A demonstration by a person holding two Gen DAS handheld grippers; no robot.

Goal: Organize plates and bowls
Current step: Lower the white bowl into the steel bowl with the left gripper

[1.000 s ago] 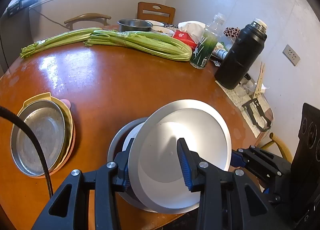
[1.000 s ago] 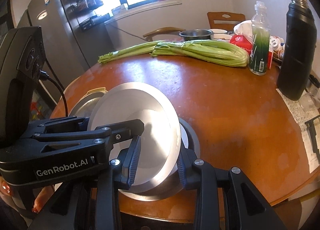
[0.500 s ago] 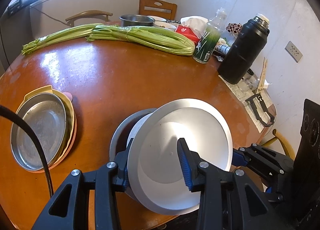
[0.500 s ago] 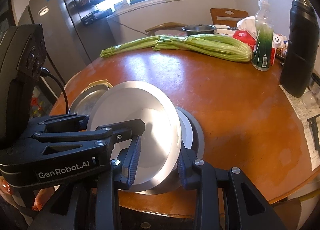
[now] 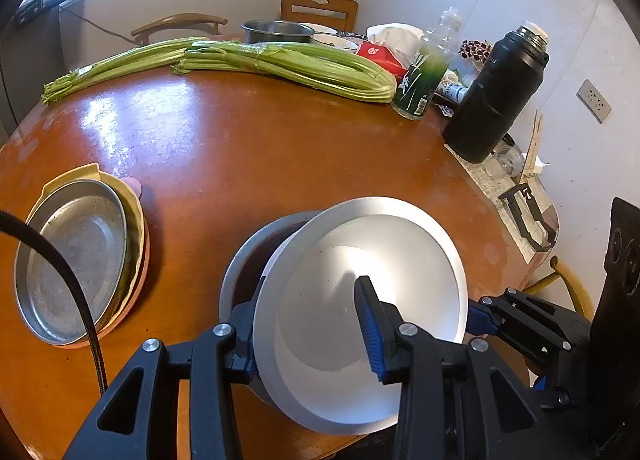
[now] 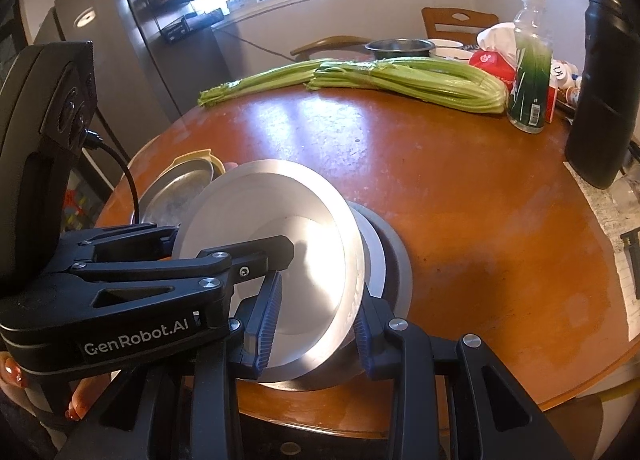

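Note:
A silver metal bowl (image 5: pixel 360 300) is tilted above a stack of bowls, with a grey bowl (image 5: pixel 248 256) at the bottom, near the table's front edge. My left gripper (image 5: pixel 308 324) is shut on the silver bowl's near left rim. My right gripper (image 6: pixel 316 312) is shut on its right rim; the bowl also shows in the right wrist view (image 6: pixel 276 244). The grey bowl (image 6: pixel 396 260) lies under it. A stack of plates with a metal plate (image 5: pixel 76 256) on top sits to the left, also seen in the right wrist view (image 6: pixel 176 187).
Celery bunches (image 5: pixel 280 63) lie across the far side of the round wooden table (image 5: pixel 260 155). A green bottle (image 5: pixel 424 79), black thermos (image 5: pixel 496 95), red packet and metal pot (image 5: pixel 276 29) stand at the back right. Chairs stand behind.
Both grippers have lifted the silver bowl slightly and drawn it back toward the near edge, still tilted above the grey bowl. The plate stack has not moved.

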